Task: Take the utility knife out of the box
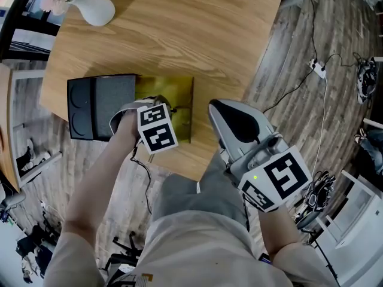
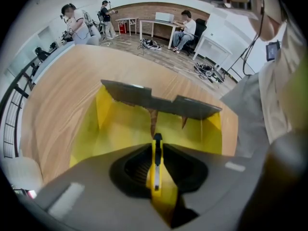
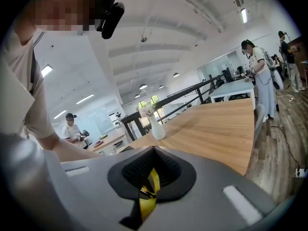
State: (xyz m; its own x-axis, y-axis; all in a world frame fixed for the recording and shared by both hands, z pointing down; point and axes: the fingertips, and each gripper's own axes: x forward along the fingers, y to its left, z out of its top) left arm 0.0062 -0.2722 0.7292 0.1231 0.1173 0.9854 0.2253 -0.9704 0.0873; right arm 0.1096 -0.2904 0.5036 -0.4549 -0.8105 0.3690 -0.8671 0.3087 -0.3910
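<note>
A yellow box (image 1: pixel 175 92) stands open near the table's front edge, its black lid (image 1: pixel 99 106) lying to its left. My left gripper (image 1: pixel 143 110) points straight down into the box. In the left gripper view the yellow utility knife (image 2: pixel 156 170), with a black slider, stands between the jaws, which are shut on it (image 2: pixel 156 143), over the box's yellow inside (image 2: pixel 120 124). My right gripper (image 1: pixel 226 117) hovers to the right of the box at the table's edge. Its jaws (image 3: pixel 154 150) are together, with a thin yellow and black strip in the slit.
The wooden table (image 1: pixel 179 28) carries a white vase (image 1: pixel 96 8) with pale flowers at its far left corner. The same vase (image 3: pixel 156 129) shows in the right gripper view. Cables and a power strip (image 1: pixel 318 69) lie on the floor to the right. Several people stand in the room.
</note>
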